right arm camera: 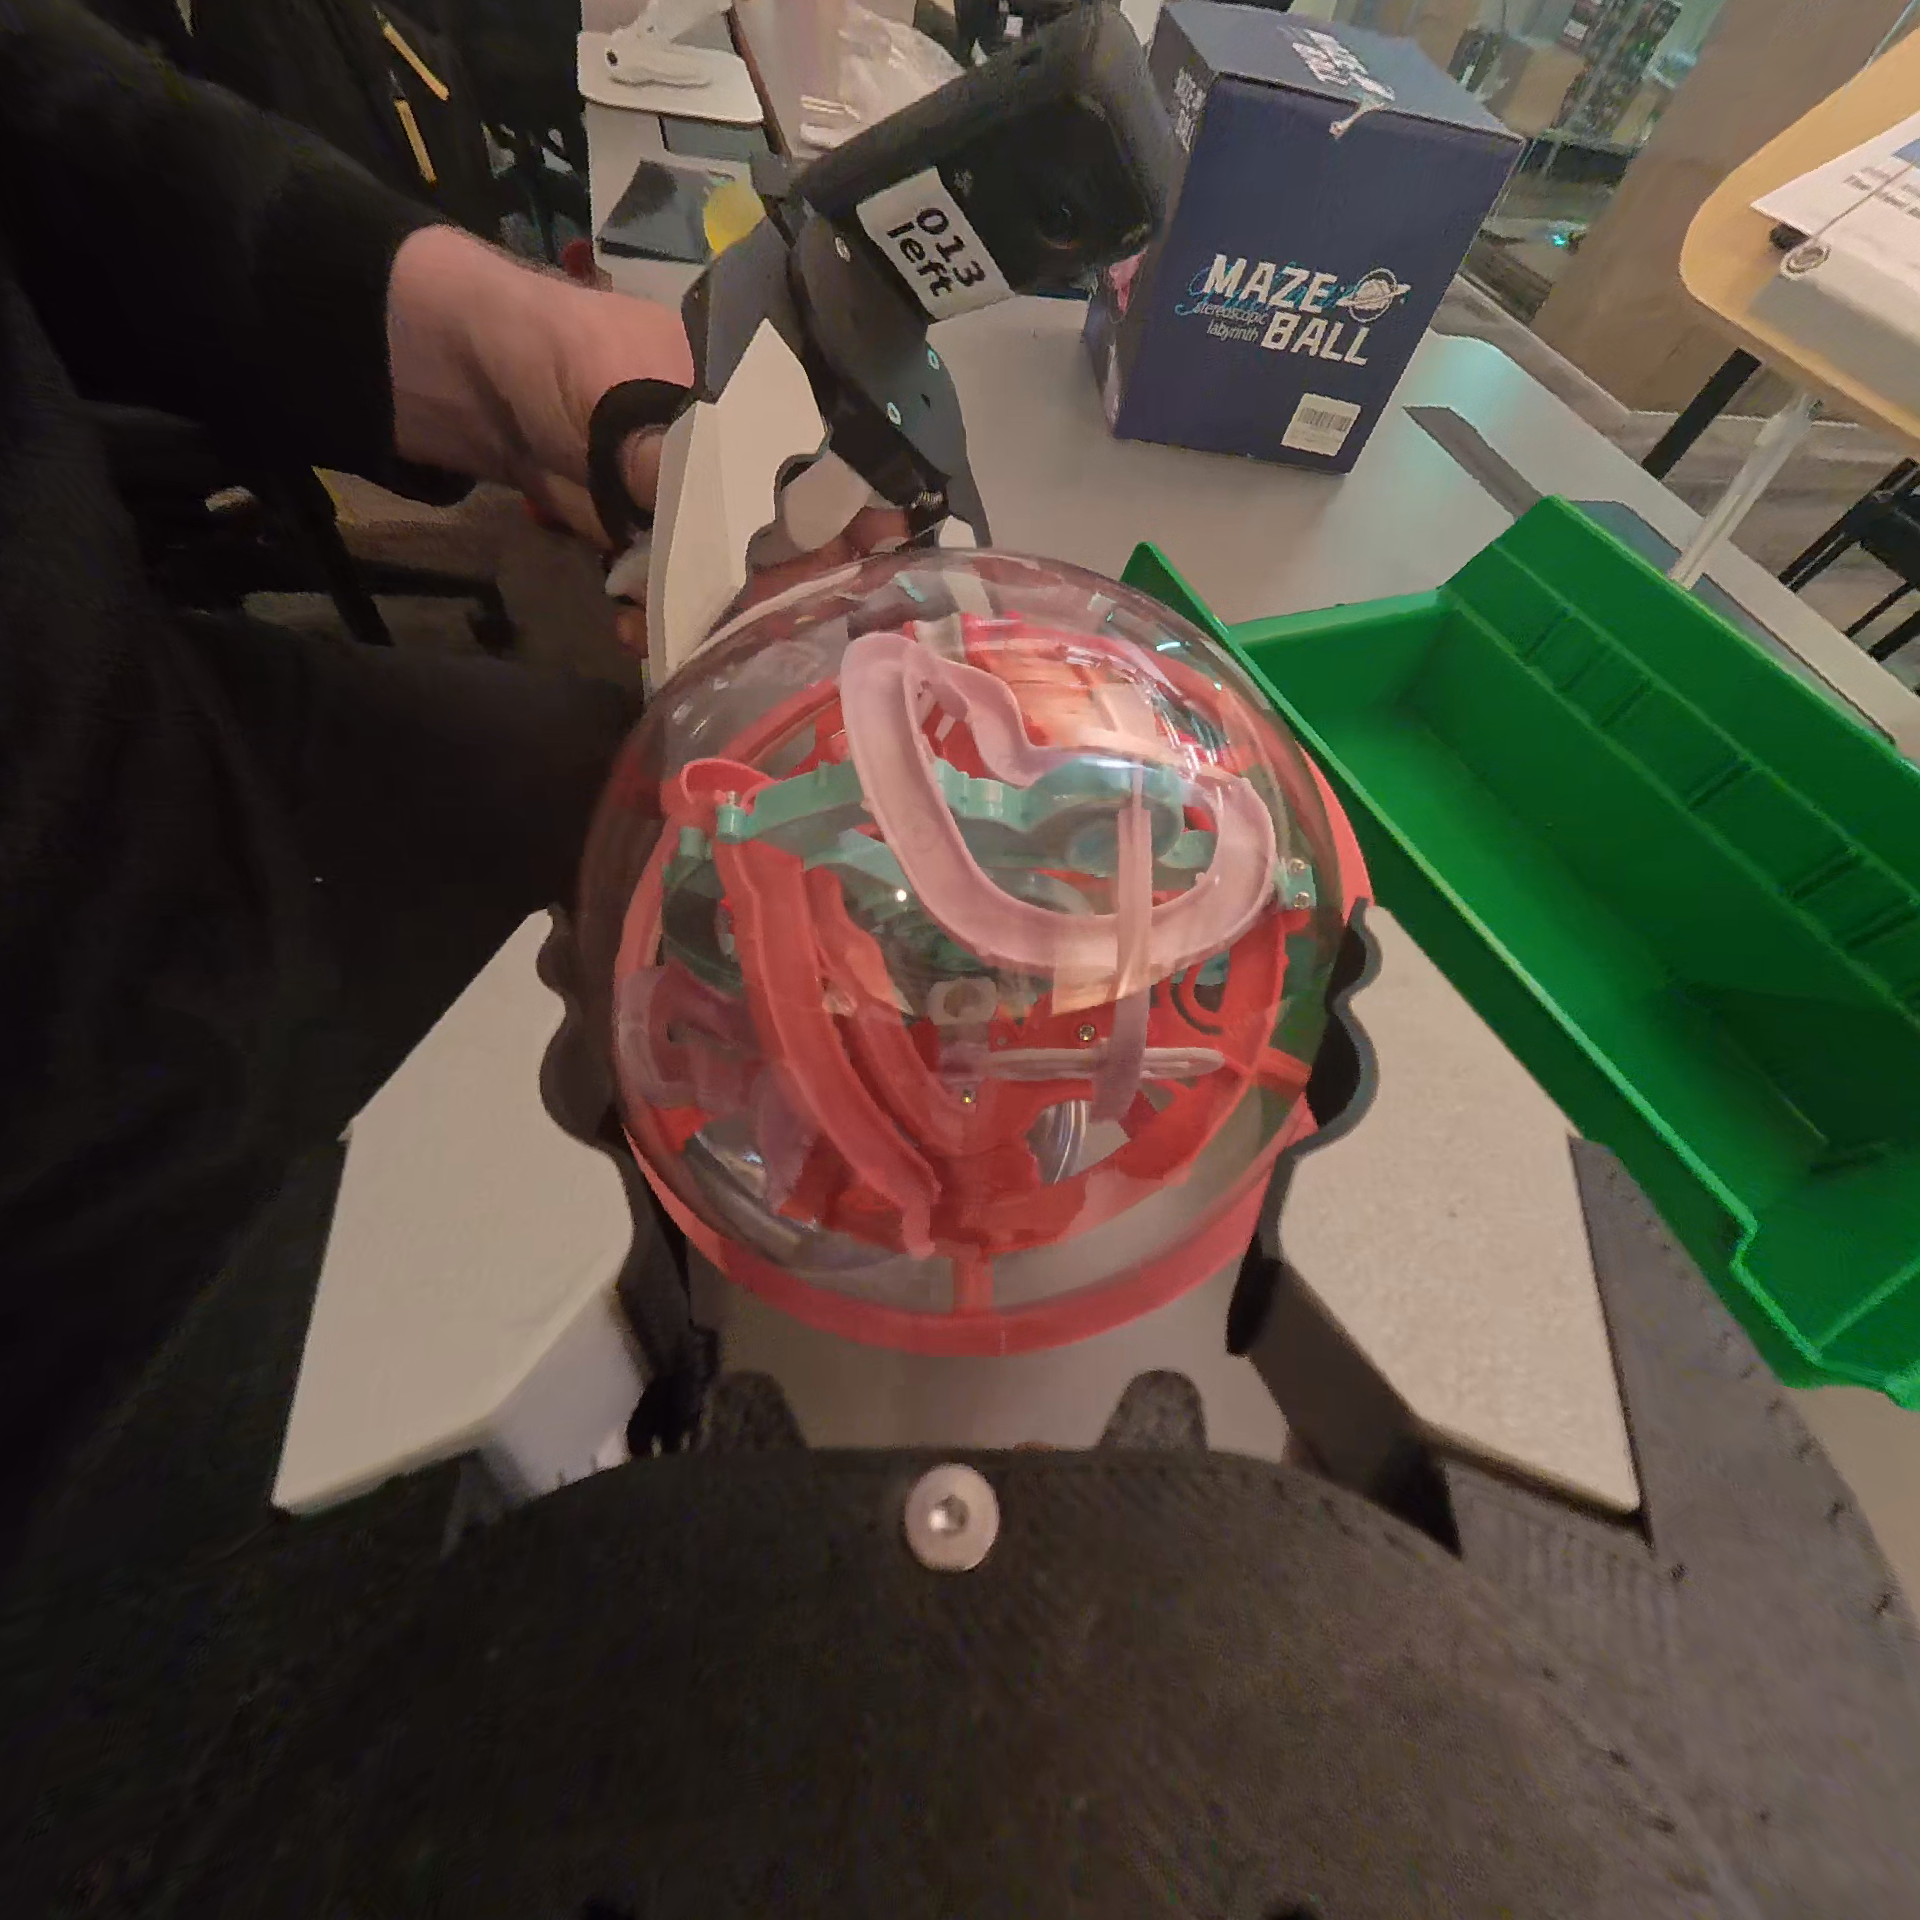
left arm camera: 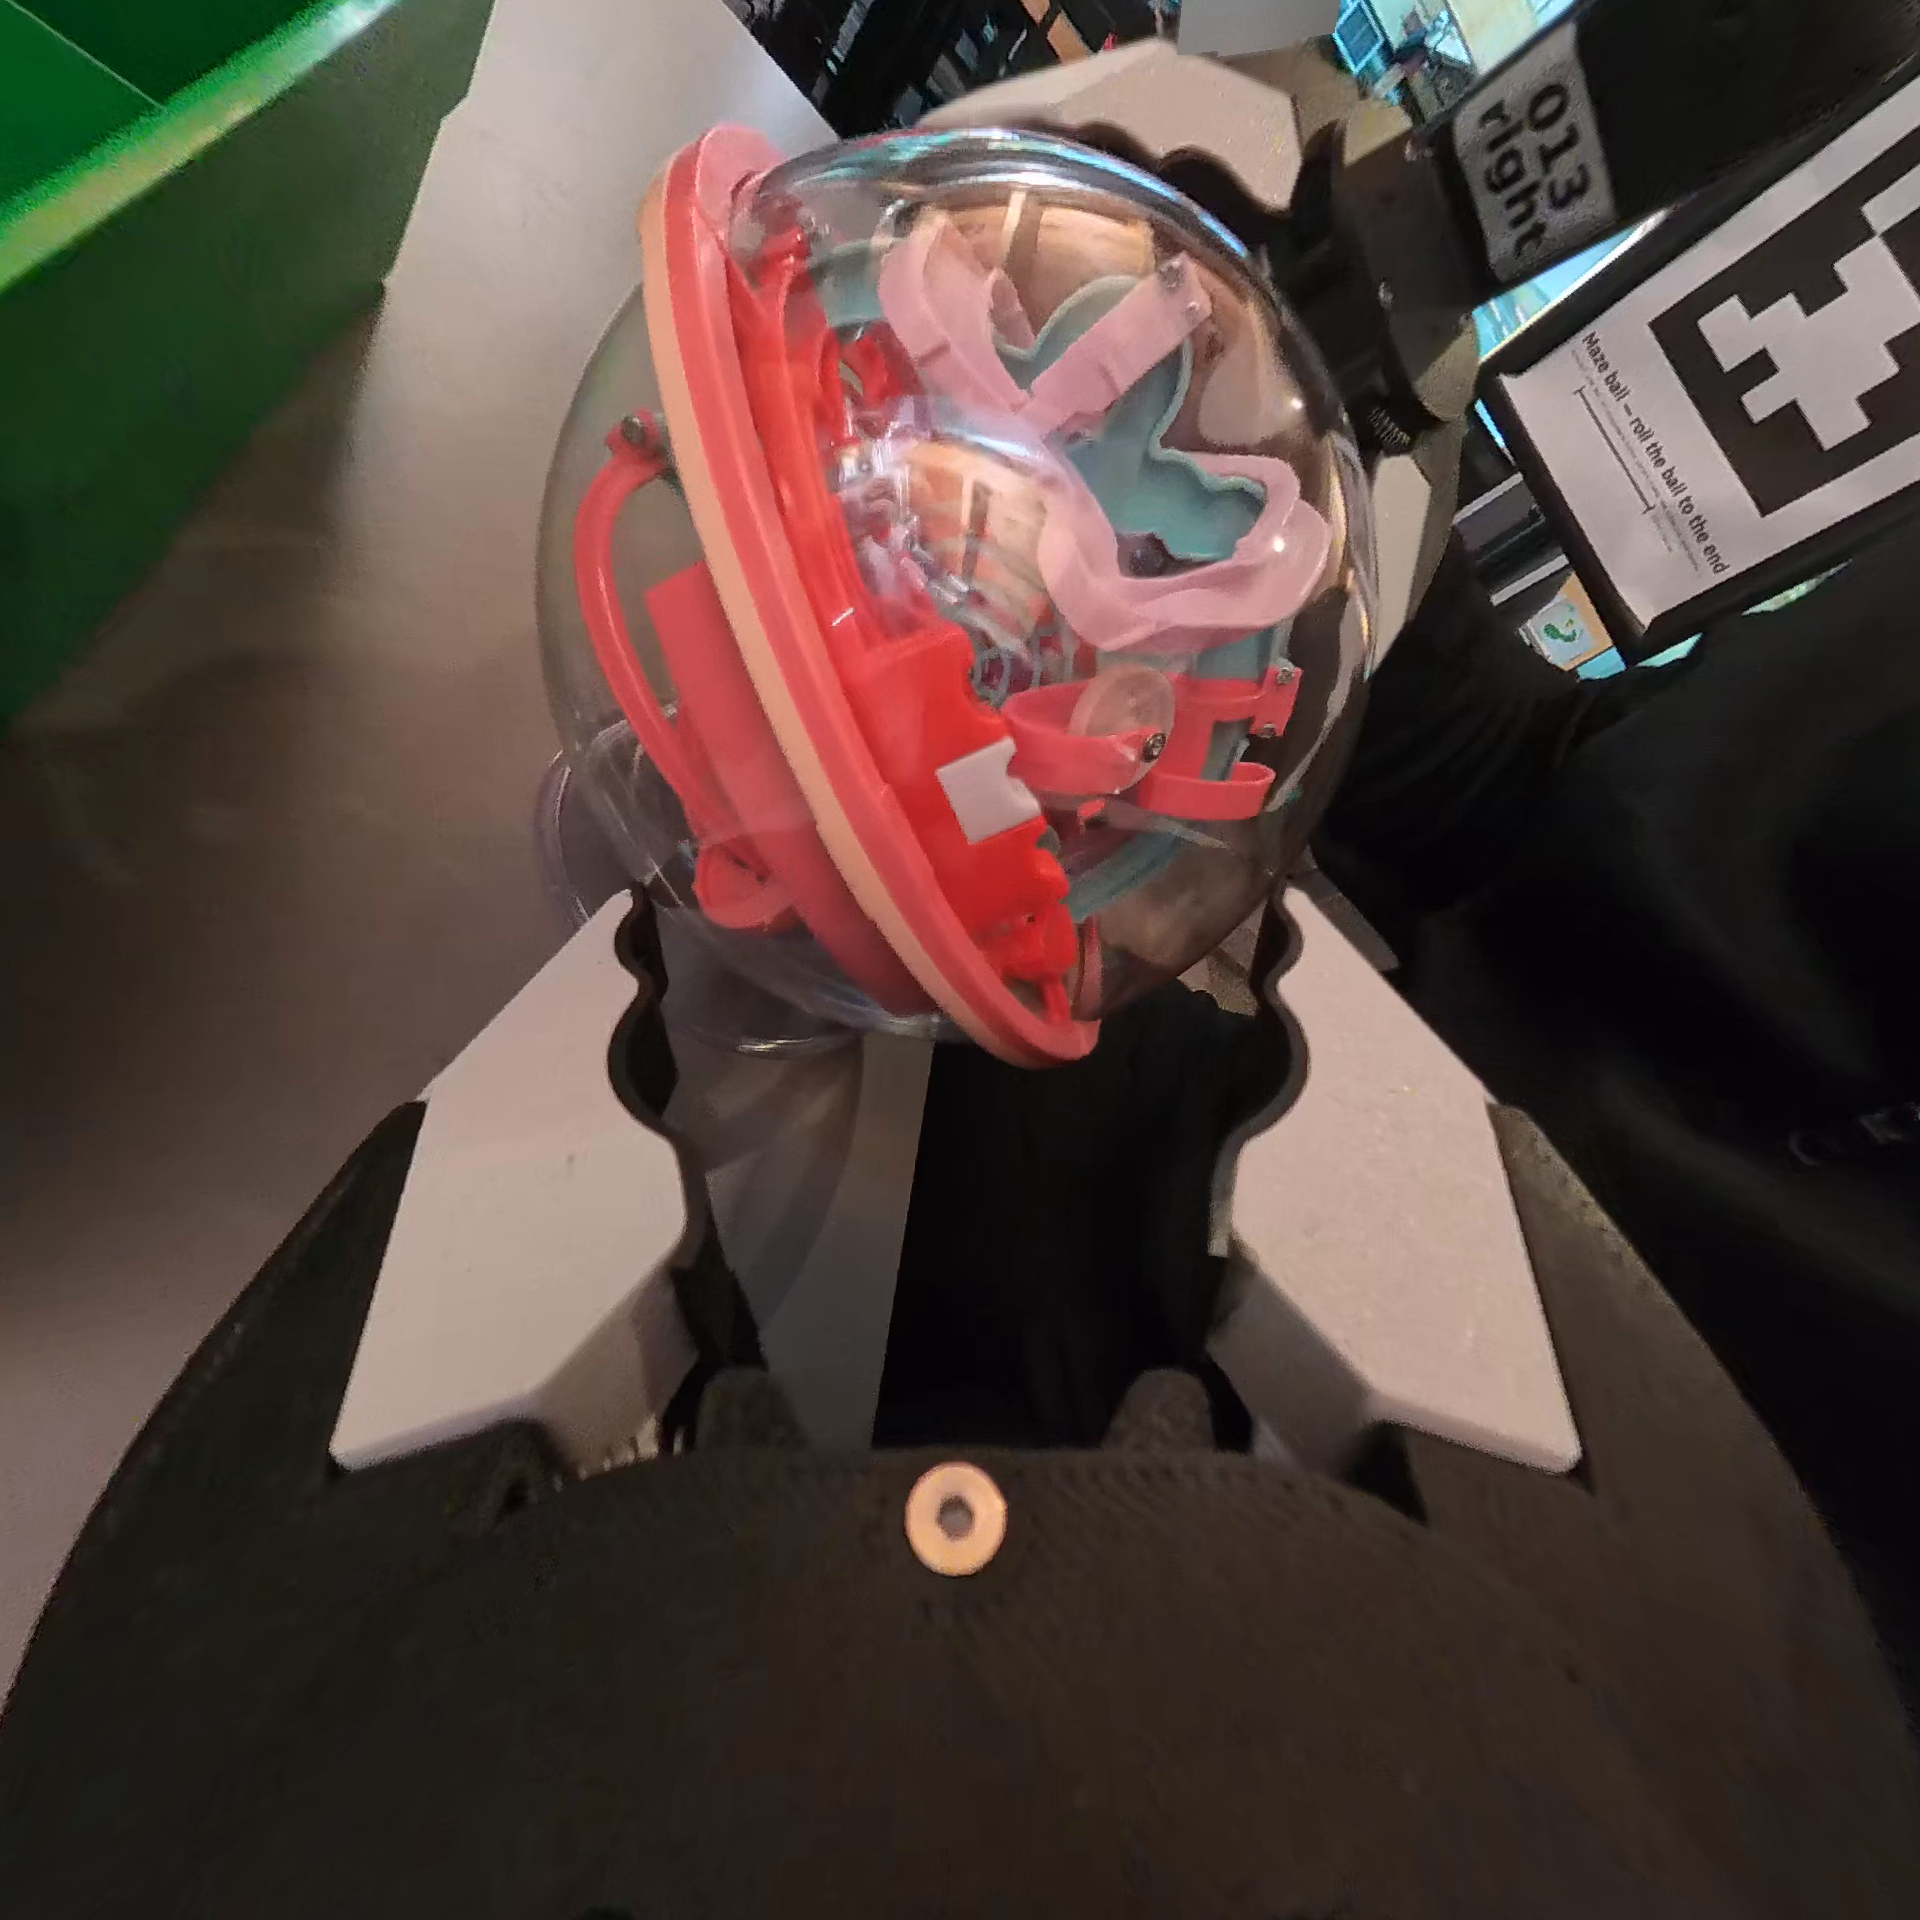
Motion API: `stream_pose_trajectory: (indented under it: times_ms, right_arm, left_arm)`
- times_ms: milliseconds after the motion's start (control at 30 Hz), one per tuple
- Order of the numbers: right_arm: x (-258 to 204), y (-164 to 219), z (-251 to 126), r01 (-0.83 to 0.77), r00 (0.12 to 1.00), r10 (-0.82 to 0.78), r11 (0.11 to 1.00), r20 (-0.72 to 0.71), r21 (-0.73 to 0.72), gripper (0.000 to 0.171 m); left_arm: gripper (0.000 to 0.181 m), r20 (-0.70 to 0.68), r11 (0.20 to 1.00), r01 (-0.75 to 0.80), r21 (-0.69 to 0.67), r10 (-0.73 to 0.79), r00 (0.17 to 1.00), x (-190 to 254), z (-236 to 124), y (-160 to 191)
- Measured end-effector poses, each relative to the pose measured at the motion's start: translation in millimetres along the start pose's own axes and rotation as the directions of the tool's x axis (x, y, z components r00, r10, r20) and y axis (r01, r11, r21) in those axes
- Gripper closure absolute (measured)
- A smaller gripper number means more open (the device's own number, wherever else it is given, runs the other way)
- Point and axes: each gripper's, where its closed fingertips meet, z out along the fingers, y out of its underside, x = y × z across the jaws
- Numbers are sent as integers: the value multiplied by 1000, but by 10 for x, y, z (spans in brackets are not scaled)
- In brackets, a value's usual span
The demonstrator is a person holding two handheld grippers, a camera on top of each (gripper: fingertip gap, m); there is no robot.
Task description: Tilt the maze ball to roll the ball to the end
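Note:
The maze ball (left arm camera: 935, 582) is a clear sphere with a red ring and red, pink and teal tracks inside. It is held off the table between both grippers. My left gripper (left arm camera: 956, 925) is shut on its near side, and the red ring runs slantwise across this view. My right gripper (right arm camera: 951, 987) is shut on the maze ball (right arm camera: 966, 956) from the opposite side, with its white fingers (right arm camera: 1340, 997) against the sphere. The left gripper (right arm camera: 831, 520) shows behind the ball in the right wrist view. I cannot tell where the small ball sits inside.
A green bin (right arm camera: 1558, 883) lies on the grey table (right arm camera: 1455, 468) to the right; it also shows in the left wrist view (left arm camera: 156, 312). A dark blue box (right arm camera: 1299, 260) stands behind. A person's hand (right arm camera: 520, 364) and black sleeve are at left. A printed sheet (left arm camera: 1766, 364) stands at right.

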Motion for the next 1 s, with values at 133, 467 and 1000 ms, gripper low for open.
stream_pose_trajectory:
  times_ms: [133, 467, 1000]
  right_arm:
    - [-15, -15, 2, 17, 1000, -17, 1000, -3, -13, 34]
    - [-24, -34, 21, 45, 999, -45, 999, -14, -27, 33]
    - [-15, -96, 37, 79, 996, -79, 997, -33, 3, 32]
  left_arm:
    - [71, -2, 1000, -21, -19, 21, 1000, 8, 39, 39]
    - [72, -15, 999, -37, -20, 37, 999, -4, 64, 66]
    - [73, -3, 996, -74, -53, 74, 997, -9, 207, 130]
